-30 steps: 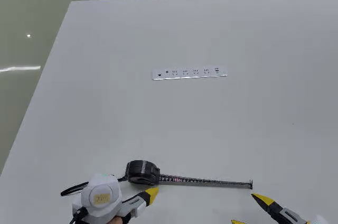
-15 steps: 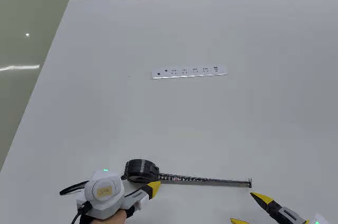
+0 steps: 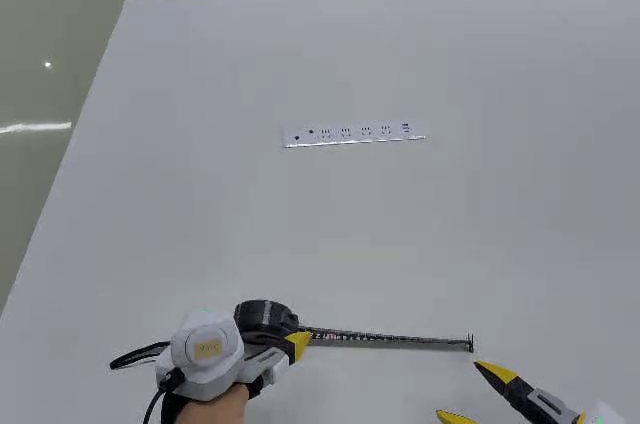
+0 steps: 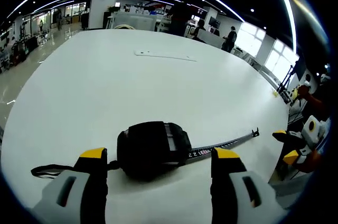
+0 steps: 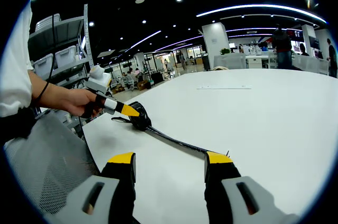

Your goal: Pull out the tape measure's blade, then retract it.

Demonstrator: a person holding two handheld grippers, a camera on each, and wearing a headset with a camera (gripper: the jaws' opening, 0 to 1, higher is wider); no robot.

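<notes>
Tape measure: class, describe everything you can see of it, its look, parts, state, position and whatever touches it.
The tape measure has a black, rounded case, seemingly plastic, lying on the white table. Its dark blade, printed with markings, is pulled out flat along the table, ending in a small hook. A black wrist strap trails from the case. The left gripper straddles the case, jaws open; contact is unclear.

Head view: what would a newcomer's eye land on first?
The black tape measure near the table's front edge, its blade drawn out rightward. The left tongs sit open astride it; the right tongs hover open by the blade's far end. Farther back lies a white power strip.
</notes>
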